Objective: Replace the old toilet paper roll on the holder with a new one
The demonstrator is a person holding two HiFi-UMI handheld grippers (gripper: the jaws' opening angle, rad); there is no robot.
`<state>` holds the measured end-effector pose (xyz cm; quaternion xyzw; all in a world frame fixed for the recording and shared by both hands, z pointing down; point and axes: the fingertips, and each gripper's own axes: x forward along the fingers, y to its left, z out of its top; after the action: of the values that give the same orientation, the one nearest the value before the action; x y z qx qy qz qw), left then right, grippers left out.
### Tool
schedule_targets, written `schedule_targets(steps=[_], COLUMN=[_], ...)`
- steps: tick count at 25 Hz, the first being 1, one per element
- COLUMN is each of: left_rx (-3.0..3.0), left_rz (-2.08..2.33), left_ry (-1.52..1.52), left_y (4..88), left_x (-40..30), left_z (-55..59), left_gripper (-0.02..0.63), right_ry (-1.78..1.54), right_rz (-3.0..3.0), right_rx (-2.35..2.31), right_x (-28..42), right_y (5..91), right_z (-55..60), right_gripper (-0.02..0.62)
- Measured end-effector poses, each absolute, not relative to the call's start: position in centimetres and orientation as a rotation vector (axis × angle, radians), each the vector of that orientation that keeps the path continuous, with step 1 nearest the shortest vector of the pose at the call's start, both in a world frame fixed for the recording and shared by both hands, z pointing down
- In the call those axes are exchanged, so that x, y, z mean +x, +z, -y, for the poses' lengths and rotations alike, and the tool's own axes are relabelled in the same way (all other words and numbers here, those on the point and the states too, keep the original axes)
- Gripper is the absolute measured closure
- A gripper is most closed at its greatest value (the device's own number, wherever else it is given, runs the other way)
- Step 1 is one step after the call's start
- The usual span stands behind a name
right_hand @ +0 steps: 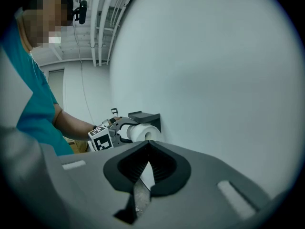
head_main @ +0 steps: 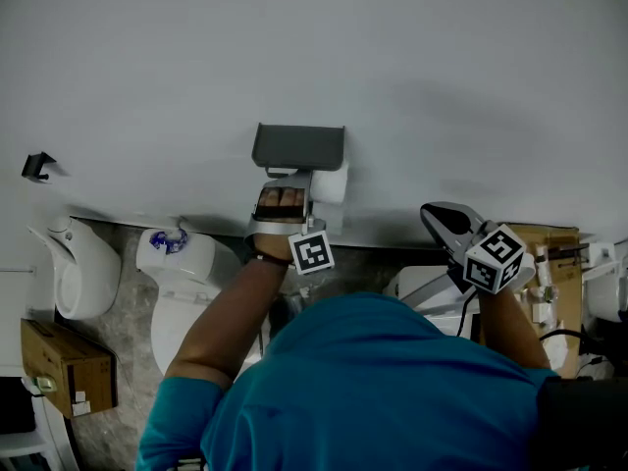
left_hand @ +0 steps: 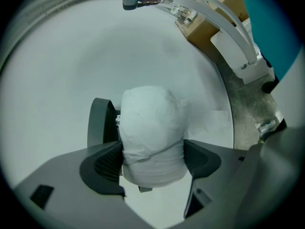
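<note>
Your left gripper (left_hand: 153, 162) pinches the white toilet paper roll (left_hand: 151, 128) between its jaws, squeezing its sides. The roll sits at the dark grey holder (left_hand: 97, 123) on the wall (head_main: 442, 86), just under the holder's flat top. Your right gripper (right_hand: 145, 163) has its jaws pressed together on nothing, well apart from the roll.

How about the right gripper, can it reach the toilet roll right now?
Probably not yet. The left gripper is clamped on the roll under the holder, and the right gripper is shut, off to one side.
</note>
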<state>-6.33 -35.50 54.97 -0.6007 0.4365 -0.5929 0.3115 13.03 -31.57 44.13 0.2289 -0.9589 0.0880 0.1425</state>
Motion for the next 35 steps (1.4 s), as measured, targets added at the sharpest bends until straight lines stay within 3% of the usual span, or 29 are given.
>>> schedule_targets(steps=[35], left_rx=[-1.605], left_rz=[-1.094], left_ry=[-1.501], left_y=[54.1], left_x=[-11.1], left_z=[34.3], left_gripper=[0.207], right_ry=[0.262], right_rz=[2.756], right_rx=[0.745], right_x=[6.9], right_y=[43.6], right_z=[28.7], right_gripper=[0.592])
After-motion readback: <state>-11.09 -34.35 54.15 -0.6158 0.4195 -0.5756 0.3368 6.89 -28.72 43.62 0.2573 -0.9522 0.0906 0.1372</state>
